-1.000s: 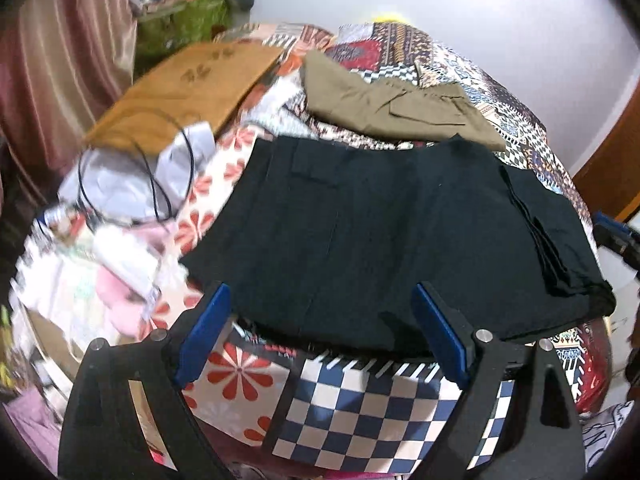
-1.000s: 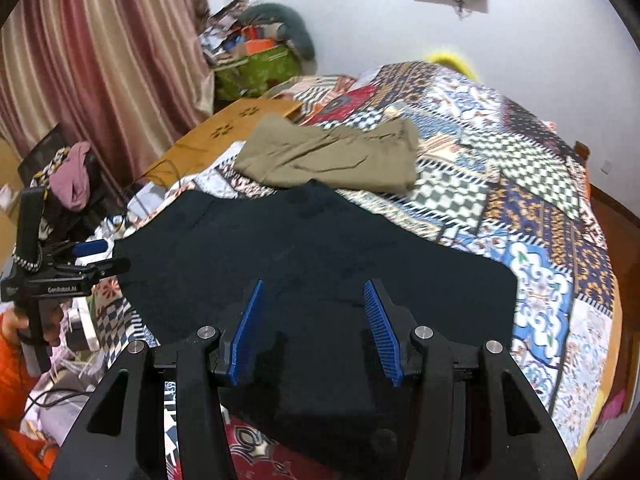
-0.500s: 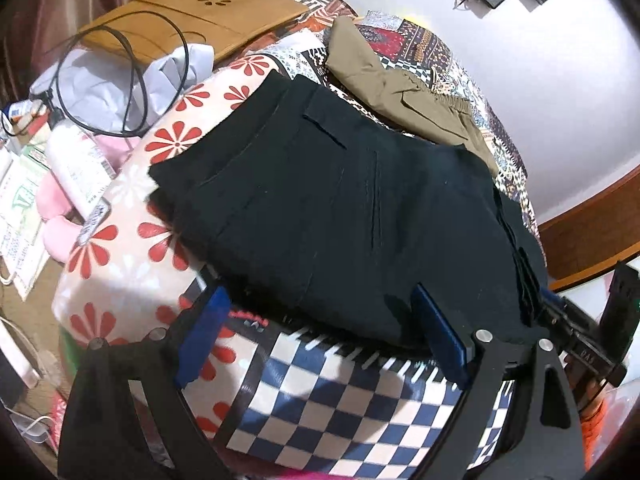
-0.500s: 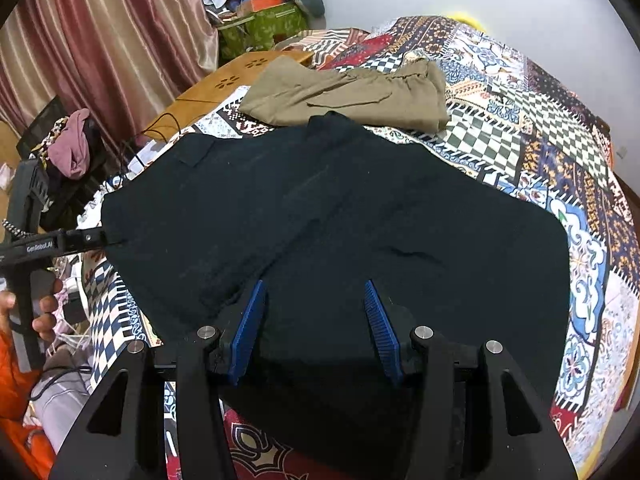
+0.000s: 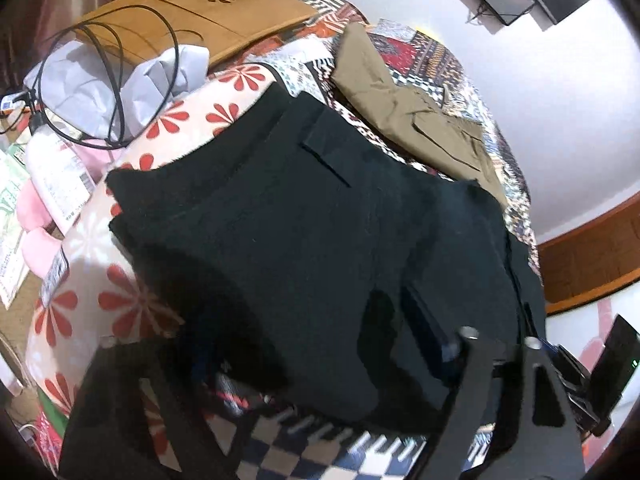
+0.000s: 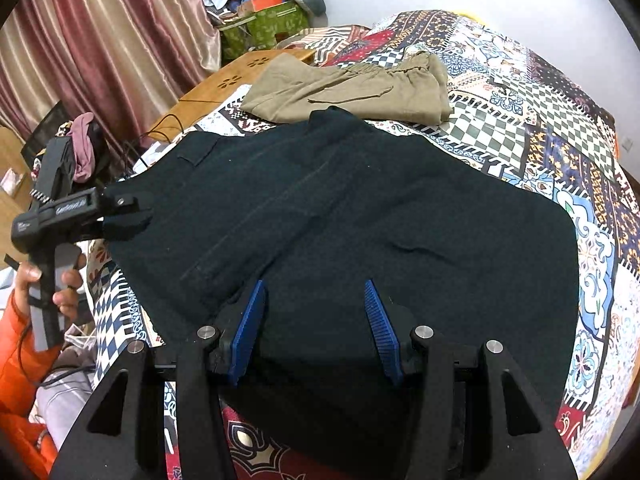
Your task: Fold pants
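Black pants [image 5: 320,220] [image 6: 360,208] lie spread flat on the patterned bed quilt [image 6: 560,128]. My left gripper [image 5: 316,352] hangs low over their edge. Its dark, blurred jaws are closing with the fabric edge between them, and the pads do not visibly press. In the right wrist view a hand holds that left gripper [image 6: 124,216] at the pants' left corner. My right gripper [image 6: 314,328] stands open over the near edge of the pants. Flat cloth lies under the gap between its blue pads [image 6: 248,332].
Folded khaki pants [image 6: 352,88] [image 5: 420,120] lie just beyond the black ones. A wooden lap table [image 5: 208,12], a black cable [image 5: 116,80] and white paper [image 5: 80,84] sit by the bed's side. Curtains [image 6: 100,40] and a green box [image 6: 264,28] stand behind.
The left gripper has dropped toward the pants' edge, rolled, and its jaws have narrowed. The right gripper sank a little at first, then held still at the same width.
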